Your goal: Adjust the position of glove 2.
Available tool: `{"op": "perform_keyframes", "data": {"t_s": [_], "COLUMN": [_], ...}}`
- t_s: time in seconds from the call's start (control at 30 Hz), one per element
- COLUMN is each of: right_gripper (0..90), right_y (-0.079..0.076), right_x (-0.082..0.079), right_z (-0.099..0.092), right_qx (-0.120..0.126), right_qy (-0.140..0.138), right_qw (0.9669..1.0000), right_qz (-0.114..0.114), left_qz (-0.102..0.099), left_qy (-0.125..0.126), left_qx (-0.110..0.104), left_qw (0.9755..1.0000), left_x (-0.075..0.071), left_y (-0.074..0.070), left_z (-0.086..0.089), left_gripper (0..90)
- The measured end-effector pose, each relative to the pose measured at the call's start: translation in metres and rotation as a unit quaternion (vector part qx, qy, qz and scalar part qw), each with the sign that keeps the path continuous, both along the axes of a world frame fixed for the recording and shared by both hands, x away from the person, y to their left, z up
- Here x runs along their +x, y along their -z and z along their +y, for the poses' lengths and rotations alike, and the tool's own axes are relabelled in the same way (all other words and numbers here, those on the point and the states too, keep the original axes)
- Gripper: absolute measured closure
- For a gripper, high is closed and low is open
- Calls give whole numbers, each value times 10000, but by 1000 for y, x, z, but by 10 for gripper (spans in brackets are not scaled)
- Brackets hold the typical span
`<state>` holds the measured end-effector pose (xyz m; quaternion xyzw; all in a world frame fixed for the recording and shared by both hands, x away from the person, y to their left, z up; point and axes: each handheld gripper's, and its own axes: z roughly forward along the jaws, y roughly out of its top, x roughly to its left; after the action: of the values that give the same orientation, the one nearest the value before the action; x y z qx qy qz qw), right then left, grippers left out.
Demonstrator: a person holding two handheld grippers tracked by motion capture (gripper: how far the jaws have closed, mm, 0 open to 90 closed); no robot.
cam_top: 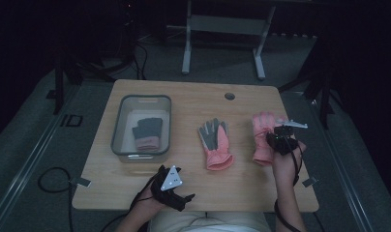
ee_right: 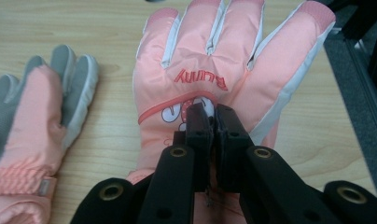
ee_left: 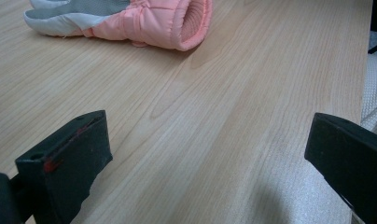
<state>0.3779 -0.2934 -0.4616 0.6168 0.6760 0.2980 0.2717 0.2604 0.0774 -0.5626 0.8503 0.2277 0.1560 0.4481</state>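
Two tools are at work, and the right tool (ee_right: pixel 213 122) does the gripping: its jaws are pinched tight on a fold of fabric on the back of the pink glove (ee_right: pixel 224 70), near the printed lettering, probably so the glove can be lifted in one piece. That glove sits at the right side of the counter (cam_top: pixel 193 96), back up and fingers pointing away from the person. Just beside it to the left lies its mate, the second pink glove (cam_top: pixel 216 143), palm up with grey pads showing. Farther left stands a clear bin (cam_top: pixel 120 126) holding a darker glove (cam_top: pixel 148 133), so the pink pair seems bound there next, though the dim high view leaves that a guess. The left tool (ee_left: pixel 207 158) waits near the counter's front edge, jaws wide apart and empty.
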Motion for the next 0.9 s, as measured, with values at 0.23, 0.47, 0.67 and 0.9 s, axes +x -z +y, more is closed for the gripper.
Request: {"op": "perform_keyframes", "data": {"t_s": [0.23, 0.47, 0.67, 0.9], "right_gripper": [856, 853, 846, 737], "right_y": [21, 45, 59, 49], "right_x": [14, 33, 38, 37], "right_z": [-2, 0, 1, -4], "right_qx": [-32, -102, -89, -170], "right_qy": [74, 105, 91, -270], "right_qw": [9997, 9985, 9983, 9982], "right_qz": [210, 530, 562, 502], "left_qz": [0, 23, 36, 89], "left_qy": [20, -29, -34, 10], "left_qx": [49, 48, 43, 81], "left_qw": [10000, 10000, 10000, 9999], "left_x": [0, 2, 2, 2], "left_y": [0, 0, 0, 1], "left_z": [0, 1, 1, 1], "left_gripper": [0, 0, 0, 0]}}
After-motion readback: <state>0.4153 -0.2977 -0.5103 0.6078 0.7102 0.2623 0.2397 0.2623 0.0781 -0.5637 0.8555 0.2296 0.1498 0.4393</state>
